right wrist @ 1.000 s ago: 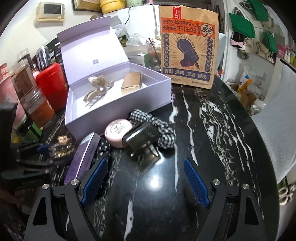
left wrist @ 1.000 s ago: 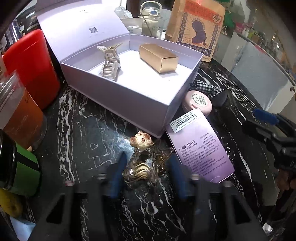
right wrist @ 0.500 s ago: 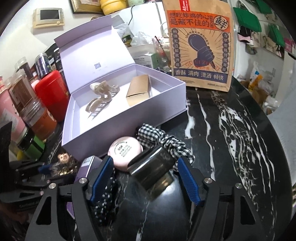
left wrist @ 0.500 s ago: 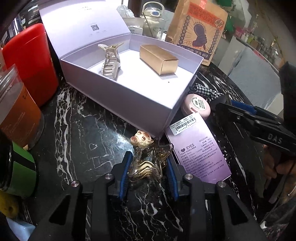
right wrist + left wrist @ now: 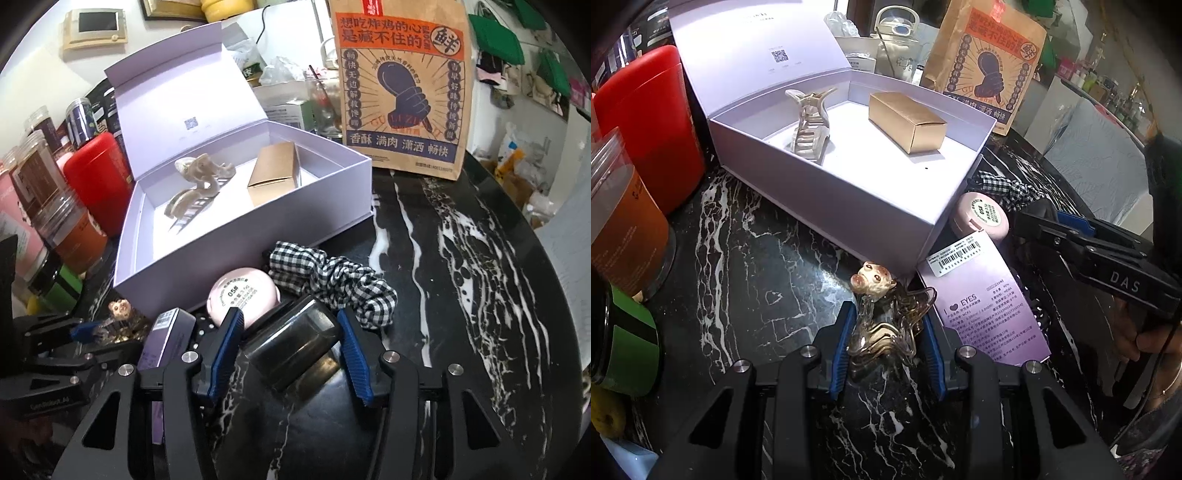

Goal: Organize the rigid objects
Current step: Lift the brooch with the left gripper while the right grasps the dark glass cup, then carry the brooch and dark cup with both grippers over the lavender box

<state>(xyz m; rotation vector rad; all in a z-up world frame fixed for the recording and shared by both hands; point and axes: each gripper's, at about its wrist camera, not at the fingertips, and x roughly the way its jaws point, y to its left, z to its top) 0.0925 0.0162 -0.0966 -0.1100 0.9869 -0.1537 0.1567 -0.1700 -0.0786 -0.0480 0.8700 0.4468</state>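
Note:
An open lilac gift box (image 5: 871, 206) (image 5: 236, 236) holds a cream hair claw (image 5: 809, 125) (image 5: 195, 192) and a gold carton (image 5: 908, 120) (image 5: 273, 173). My left gripper (image 5: 886, 332) is shut on a clear amber hair claw with a small animal head (image 5: 882, 325), resting on the black marble table in front of the box. My right gripper (image 5: 291, 339) straddles a dark glossy case (image 5: 295, 347); its blue pads touch both sides. A pink round compact (image 5: 242, 295) (image 5: 982, 218) and a purple "EYES" carton (image 5: 990, 306) (image 5: 166, 339) lie between the grippers.
A checked scrunchie (image 5: 332, 277) lies behind the dark case. A red canister (image 5: 646, 125), clear jars (image 5: 620, 221) and a green tin (image 5: 624, 343) crowd the left. A brown paper bag (image 5: 402, 85) stands behind the box. The table's edge curves at the right (image 5: 554, 295).
My left gripper closed onto the amber hair claw. My right gripper moved forward around the dark case and narrowed until its pads met it.

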